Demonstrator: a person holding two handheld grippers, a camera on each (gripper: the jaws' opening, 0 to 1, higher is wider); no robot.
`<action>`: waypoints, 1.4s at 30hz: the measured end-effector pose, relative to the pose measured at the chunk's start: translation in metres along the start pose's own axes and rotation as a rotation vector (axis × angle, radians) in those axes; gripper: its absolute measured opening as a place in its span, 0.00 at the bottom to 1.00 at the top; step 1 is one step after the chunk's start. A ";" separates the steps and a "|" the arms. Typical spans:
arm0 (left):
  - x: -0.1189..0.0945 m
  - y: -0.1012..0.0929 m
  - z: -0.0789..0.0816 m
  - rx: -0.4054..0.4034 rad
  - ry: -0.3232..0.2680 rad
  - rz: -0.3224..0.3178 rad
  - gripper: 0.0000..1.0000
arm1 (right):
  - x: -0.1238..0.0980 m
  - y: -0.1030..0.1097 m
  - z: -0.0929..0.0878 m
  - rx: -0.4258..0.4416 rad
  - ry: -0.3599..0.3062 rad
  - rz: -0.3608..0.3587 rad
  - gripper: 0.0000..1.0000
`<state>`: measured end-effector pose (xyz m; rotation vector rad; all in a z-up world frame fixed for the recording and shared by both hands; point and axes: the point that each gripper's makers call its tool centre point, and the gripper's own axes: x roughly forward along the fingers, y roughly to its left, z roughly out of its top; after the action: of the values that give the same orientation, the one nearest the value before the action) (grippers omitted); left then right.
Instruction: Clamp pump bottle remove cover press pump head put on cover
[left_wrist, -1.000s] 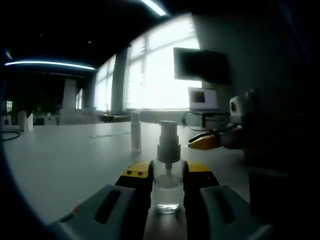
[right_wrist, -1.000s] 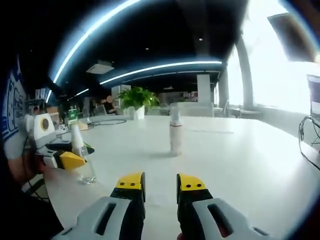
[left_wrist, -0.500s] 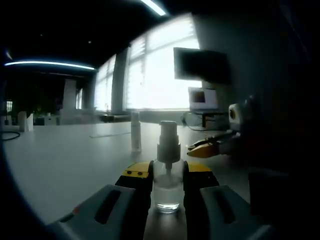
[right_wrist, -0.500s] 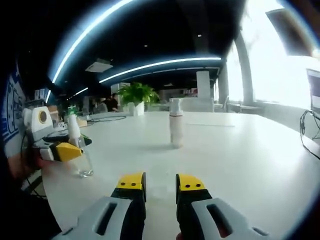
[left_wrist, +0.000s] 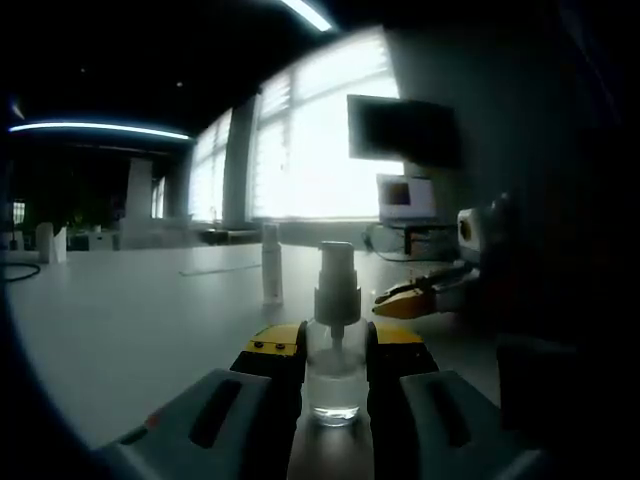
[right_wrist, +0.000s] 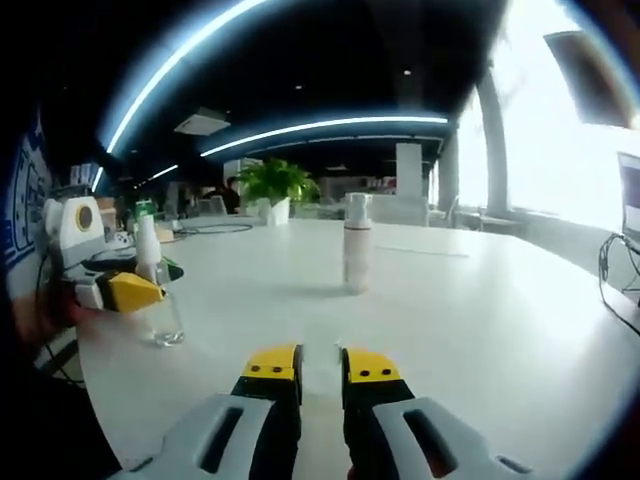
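- The pump bottle (left_wrist: 335, 352) stood upright on the white counter (left_wrist: 130, 310), and serves as the landmark for the items below.
- The left claw (left_wrist: 335, 352) was clamped on the pump bottle, one yellow-tipped jaw against each side of its clear lower body.
- The bottle's body was clear, with a little liquid visible at its base. Its white pump head (left_wrist: 337, 270) was uncovered and rose above the jaws.
- In the right gripper view, the same pump bottle (right_wrist: 160, 300) appeared at the left, with the left claw (right_wrist: 125, 292) gripping it and a person's hand behind the gripper.
- The right claw (right_wrist: 320, 365) hung over bare counter (right_wrist: 480, 330), well apart from the pump bottle. Its jaws were nearly together, a narrow gap between the yellow tips, and nothing was held.
- In the left gripper view, the right claw (left_wrist: 385, 300) showed to the right of the pump bottle, near its pump head and not touching it.
- A second bottle (right_wrist: 356, 245), tall, white and upright, stood on the counter farther back, well apart from the pump bottle; it was seen also in the left gripper view (left_wrist: 271, 265).
- A potted plant (right_wrist: 275, 190) stood at the far end of the counter, beyond the second bottle.
- A dark monitor (left_wrist: 405, 130) stood behind the pump bottle, before bright windows.
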<state>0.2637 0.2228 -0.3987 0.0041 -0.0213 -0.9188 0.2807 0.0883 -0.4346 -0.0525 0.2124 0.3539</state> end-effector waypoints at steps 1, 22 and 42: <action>0.000 0.000 0.000 0.000 0.000 0.000 0.15 | 0.000 -0.001 0.000 -0.004 -0.001 -0.003 0.11; 0.000 0.000 0.000 0.000 0.000 0.001 0.15 | -0.006 0.006 0.011 0.015 -0.046 0.019 0.10; 0.000 0.000 0.000 0.002 0.000 0.000 0.15 | -0.023 0.022 0.066 0.043 -0.112 0.057 0.10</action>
<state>0.2635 0.2226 -0.3990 0.0060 -0.0219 -0.9187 0.2652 0.1069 -0.3650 0.0161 0.1111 0.4078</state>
